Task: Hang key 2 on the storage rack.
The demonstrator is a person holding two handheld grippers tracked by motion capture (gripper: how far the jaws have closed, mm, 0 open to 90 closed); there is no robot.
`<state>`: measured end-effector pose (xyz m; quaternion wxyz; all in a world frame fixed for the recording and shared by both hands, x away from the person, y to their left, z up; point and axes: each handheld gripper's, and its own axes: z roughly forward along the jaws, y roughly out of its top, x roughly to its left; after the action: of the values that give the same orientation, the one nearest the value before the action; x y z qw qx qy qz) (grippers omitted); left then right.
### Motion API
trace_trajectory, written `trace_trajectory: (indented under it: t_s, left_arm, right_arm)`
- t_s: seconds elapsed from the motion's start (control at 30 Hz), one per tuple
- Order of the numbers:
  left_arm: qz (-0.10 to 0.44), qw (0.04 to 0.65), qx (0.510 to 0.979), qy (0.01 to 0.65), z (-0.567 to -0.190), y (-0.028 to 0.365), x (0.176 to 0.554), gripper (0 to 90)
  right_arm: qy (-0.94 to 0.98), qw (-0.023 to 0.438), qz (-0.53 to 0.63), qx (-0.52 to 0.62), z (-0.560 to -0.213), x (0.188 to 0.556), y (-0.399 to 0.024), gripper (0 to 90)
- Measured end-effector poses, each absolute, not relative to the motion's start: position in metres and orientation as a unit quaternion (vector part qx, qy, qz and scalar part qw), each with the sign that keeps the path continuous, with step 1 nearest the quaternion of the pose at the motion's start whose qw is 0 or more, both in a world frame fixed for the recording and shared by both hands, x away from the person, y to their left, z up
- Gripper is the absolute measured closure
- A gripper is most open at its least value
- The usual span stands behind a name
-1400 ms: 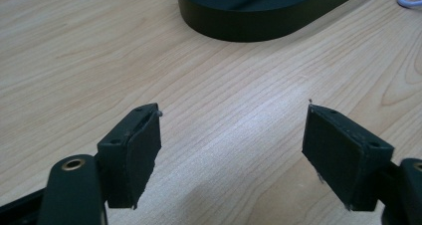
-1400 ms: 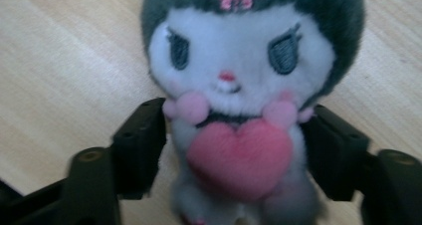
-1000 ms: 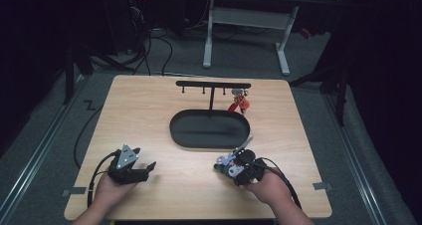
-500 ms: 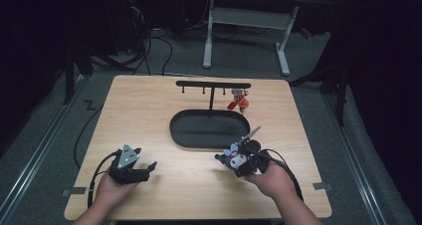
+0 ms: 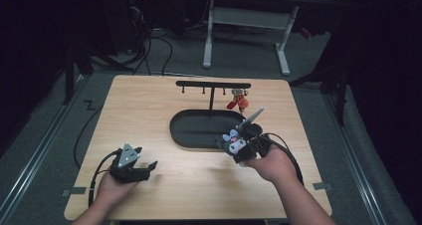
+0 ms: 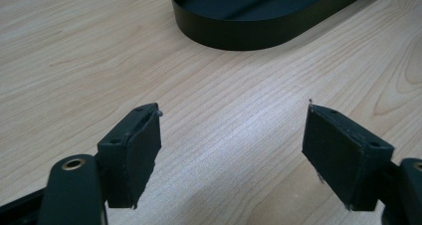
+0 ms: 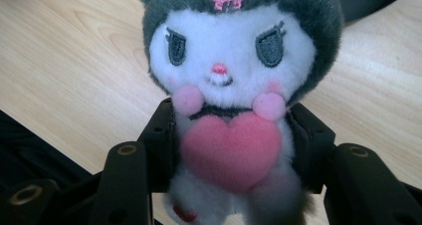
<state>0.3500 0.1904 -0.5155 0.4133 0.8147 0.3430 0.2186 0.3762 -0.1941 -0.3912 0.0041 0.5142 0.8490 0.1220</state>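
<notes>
Pale wooden table (image 5: 164,110) fills the foreground, dark floor and a desk frame behind it. Nearest in the high view, the left gripper (image 5: 135,166) rests by the near edge, its jaws spread wide over bare wood. Farther in, the right gripper (image 5: 234,146) clamps a plush toy (image 5: 232,141) at the near rim of the black oval tray (image 5: 199,138). Its own view shows what the high view cannot: the plush toy's (image 7: 234,85) white face, dark hood and pink heart, pinched at the body between both jaws. Beyond stands a hook rack (image 5: 213,84) with a red charm (image 5: 238,102) hanging.

No legible text or labels.
</notes>
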Motion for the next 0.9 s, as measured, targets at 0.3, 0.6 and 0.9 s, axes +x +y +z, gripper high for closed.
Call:
trace_trajectory:
  t_s: [0.3, 0.6, 0.9]
  left_arm:
    - [0.217, 0.419, 0.811, 0.345, -0.514, 0.193, 0.348, 23.7]
    - [0.218, 0.417, 0.813, 0.343, -0.514, 0.193, 0.348, 23.6]
    - [0.225, 0.411, 0.813, 0.345, -0.514, 0.198, 0.348, 23.4]
  right_arm:
    - [0.84, 0.008, 0.138, 0.525, -0.369, 0.387, -0.193, 48.0]
    - [0.835, 0.008, 0.139, 0.532, -0.352, 0.398, -0.195, 48.2]
    - [0.834, 0.019, 0.152, 0.53, -0.339, 0.408, -0.193, 48.1]
